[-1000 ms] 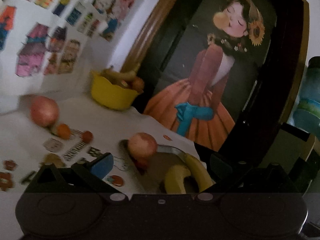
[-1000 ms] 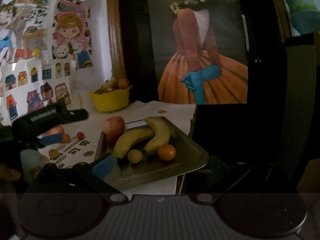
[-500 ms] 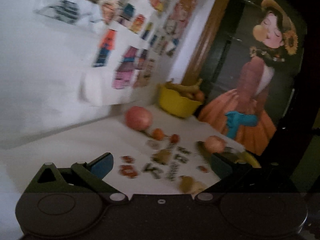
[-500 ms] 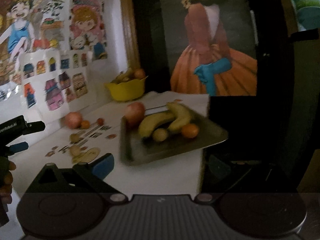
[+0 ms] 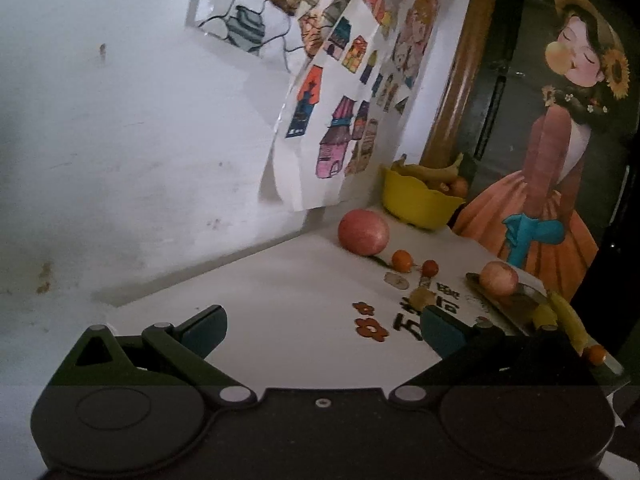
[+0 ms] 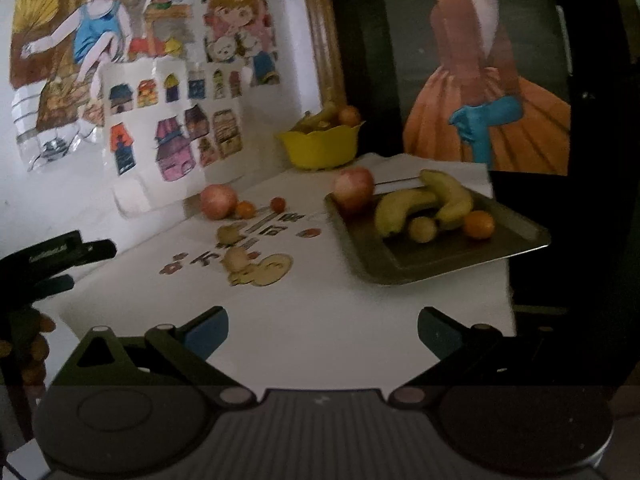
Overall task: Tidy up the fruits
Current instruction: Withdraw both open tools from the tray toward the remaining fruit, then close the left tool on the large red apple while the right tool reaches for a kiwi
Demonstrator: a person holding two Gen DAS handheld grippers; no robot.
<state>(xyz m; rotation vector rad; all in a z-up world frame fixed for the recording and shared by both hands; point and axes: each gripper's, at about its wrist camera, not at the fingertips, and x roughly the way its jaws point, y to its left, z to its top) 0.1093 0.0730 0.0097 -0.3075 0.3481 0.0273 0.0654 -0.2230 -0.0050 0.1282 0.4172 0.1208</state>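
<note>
Both views have pulled back from the tray [image 6: 516, 242]. Left gripper [image 5: 322, 326] and right gripper [image 6: 322, 328] wide, empty. Apple [image 5: 363, 232] and small fruits loose on bench [image 5: 280, 300]; sorting unfinished.

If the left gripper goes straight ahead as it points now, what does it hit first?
Probably the white wall behind the table. The open left gripper aims left of the big apple; depth is unclear.
</note>
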